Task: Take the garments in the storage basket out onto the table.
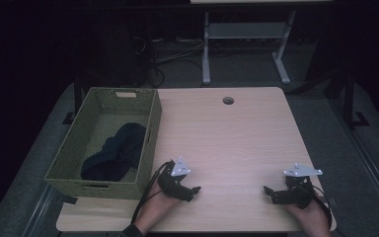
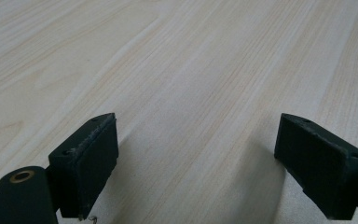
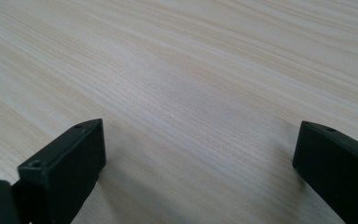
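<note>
Jaws stand wide on both the left gripper (image 1: 193,189) and right gripper (image 1: 268,190), holding nothing above bare surface (image 2: 191,70); the high view adds the basket (image 1: 148,148) with dark cloth (image 1: 116,153) at the surface's left edge.

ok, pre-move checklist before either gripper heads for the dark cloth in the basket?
1. Left gripper open, nothing between its fingers: ok.
2. Right gripper open, nothing held: ok.
3. Dark cloth in the green basket, lying loose near its front half: ok.
4. Path from the left gripper to the basket: the near right wall stands between, so a lift over the rim looks needed: not ok for a straight slide.
5. Table between the grippers bare: ok.
6. Anything hidden under the cloth: cannot tell.
</note>
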`<control>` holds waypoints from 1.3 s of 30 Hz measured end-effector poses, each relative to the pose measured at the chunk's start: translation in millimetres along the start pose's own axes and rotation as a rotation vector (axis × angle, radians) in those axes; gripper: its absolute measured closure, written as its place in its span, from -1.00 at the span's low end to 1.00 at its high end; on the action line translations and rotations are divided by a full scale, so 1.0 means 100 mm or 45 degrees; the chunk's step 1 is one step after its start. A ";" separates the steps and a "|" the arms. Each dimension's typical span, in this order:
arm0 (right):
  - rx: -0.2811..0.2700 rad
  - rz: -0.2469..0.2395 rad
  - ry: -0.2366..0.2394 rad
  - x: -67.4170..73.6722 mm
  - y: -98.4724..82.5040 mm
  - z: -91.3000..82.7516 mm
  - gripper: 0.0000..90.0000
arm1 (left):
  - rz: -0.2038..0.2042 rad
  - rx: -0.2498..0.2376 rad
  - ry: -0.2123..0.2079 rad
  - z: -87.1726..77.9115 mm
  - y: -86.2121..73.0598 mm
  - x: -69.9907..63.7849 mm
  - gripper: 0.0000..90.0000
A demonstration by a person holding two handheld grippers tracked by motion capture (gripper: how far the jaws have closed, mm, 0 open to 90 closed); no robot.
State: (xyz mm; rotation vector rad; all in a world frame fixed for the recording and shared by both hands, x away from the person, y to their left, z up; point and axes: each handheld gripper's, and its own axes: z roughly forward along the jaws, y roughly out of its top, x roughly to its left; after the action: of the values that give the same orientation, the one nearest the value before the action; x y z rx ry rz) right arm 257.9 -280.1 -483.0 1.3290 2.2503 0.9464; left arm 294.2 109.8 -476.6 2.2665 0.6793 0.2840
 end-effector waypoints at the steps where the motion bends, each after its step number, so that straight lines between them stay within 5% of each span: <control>1: 0.000 0.000 0.000 0.00 0.00 0.00 -0.95 | 0.001 0.001 -0.002 0.00 0.00 0.00 -0.71; 15: 0.000 -0.002 0.000 0.00 0.00 0.00 -0.95 | -0.005 0.030 0.017 -0.05 0.03 0.02 -0.69; 39: 0.000 -0.001 0.001 0.00 0.00 0.00 -0.95 | -0.008 -0.037 -0.001 -0.20 0.15 0.06 -0.69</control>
State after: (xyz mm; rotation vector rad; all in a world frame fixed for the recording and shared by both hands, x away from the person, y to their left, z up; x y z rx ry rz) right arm 257.9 -280.1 -483.0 1.3276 2.2507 0.9468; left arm 297.5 116.6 -452.4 2.2365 0.6778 0.2885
